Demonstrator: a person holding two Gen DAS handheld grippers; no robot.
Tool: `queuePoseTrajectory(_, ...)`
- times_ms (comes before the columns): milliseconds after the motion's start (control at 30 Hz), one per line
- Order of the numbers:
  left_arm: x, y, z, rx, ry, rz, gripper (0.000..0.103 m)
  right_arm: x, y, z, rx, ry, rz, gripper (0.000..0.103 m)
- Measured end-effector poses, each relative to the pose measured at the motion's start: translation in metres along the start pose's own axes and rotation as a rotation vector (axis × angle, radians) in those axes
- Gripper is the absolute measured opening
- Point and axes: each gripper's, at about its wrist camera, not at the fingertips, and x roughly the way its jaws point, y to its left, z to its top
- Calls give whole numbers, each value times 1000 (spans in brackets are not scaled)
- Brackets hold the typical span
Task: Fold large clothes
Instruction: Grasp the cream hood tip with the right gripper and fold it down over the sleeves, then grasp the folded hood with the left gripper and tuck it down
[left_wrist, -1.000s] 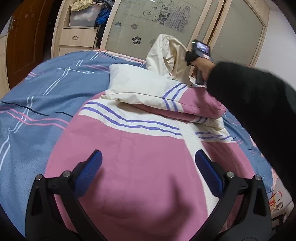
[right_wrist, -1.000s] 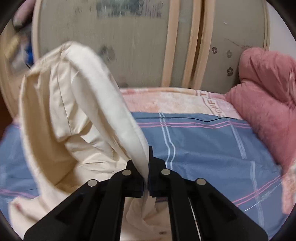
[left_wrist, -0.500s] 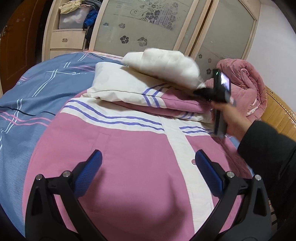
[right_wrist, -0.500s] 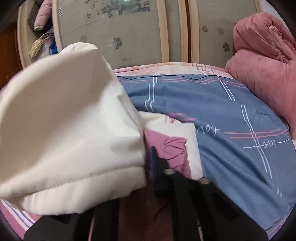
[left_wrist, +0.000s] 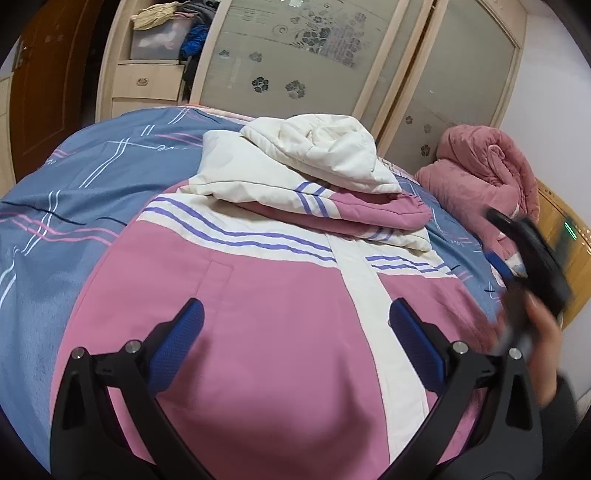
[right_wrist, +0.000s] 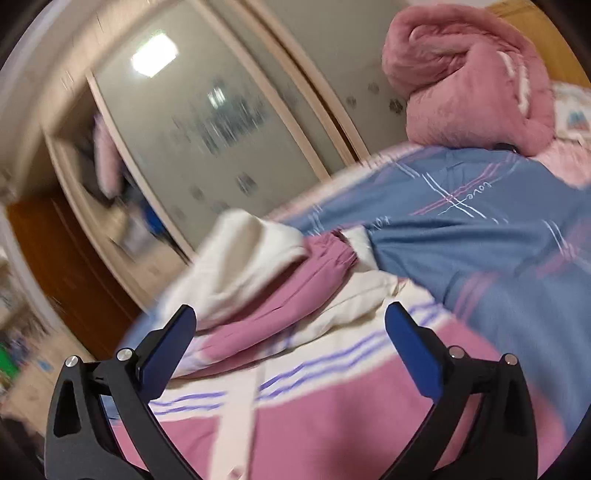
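— Jacket (left_wrist: 280, 354) first: where is it lying?

— Spread on the bed's blue striped sheet (left_wrist: 74, 192), front up, its pink body and cream placket facing the left wrist camera. One sleeve (left_wrist: 332, 210) is folded across the chest, and the cream hood (left_wrist: 321, 147) lies folded down on top of that sleeve.

— And the left gripper (left_wrist: 295, 347)?

— It hovers over the pink lower front with its blue pads spread wide; nothing sits between them, and whether they touch the cloth I cannot tell.

— The right gripper (right_wrist: 291, 350)?

— Its jaws have just been opening and now stand wide apart, empty, above the jacket's striped chest. In the left view it shows as a blurred black shape in the person's hand (left_wrist: 535, 328), off the jacket's right edge.

— What lies around?

— A rolled pink quilt (left_wrist: 491, 177) at the far corner of the bed, near the jacket but apart from it. Behind the bed stands a wardrobe (left_wrist: 295, 62) with frosted, flower-patterned sliding doors, and a brown door (left_wrist: 48, 85) at the far left.
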Motion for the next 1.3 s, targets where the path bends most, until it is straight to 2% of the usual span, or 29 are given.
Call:
queuePoseTrajectory(67,0,2,-2,-4,5,-5,101,-16,2,-9,12,-32,-11,102)
queuePoseTrajectory(133,-3,6,-4,-23,0,-19,101,-18,6,-11,53,-18,69,102)
queuePoseTrajectory(233,-5,9,-6,-43,-8,-45,101,-16,20,-9,3,-8,168,102)
queuePoseTrajectory(300,-5,14,-6,-84,0,-95,101,-18,23,-11,-13,-20,206,102)
queuePoseTrajectory(367,-7,21,-2,-159,10,-188,101,-17,19,-8,27,-14,253,102)
queuePoseTrajectory(400,-8,24,2,-195,4,-231,101,-14,14,-5,64,-7,282,102)
queuePoseTrajectory(467,-9,25,14,-229,-15,-271,101,-12,4,-1,127,0,315,102)
queuePoseTrajectory(567,10,24,46,-298,15,-318,101,-2,-16,5,259,30,364,102)
queuePoseTrajectory(633,27,22,72,-319,31,-365,101,-2,-25,6,301,39,367,102)
queuePoseTrajectory(767,85,25,132,-327,43,-355,101,1,-36,13,333,58,382,102)
queuePoseTrajectory(867,142,46,160,-415,95,-343,101,1,-39,21,331,67,395,102)
queuePoseTrajectory(933,174,59,169,-456,140,-331,100,1,-42,26,331,60,401,102)
queuePoseTrajectory(967,189,65,173,-468,147,-292,99,2,-43,28,332,62,407,102)
queuePoseTrajectory(1033,210,75,177,-487,144,-257,97,4,-45,31,341,69,415,102)
queuePoseTrajectory(1167,235,83,184,-527,108,-247,95,4,-47,36,337,75,416,102)
queuePoseTrajectory(1200,238,80,186,-523,100,-248,92,5,-47,38,334,79,420,102)
queuePoseTrajectory(1233,242,76,187,-524,97,-270,79,6,-47,38,331,83,419,102)
queuePoseTrajectory(1300,244,70,188,-516,111,-307,62,7,-48,39,328,93,408,102)
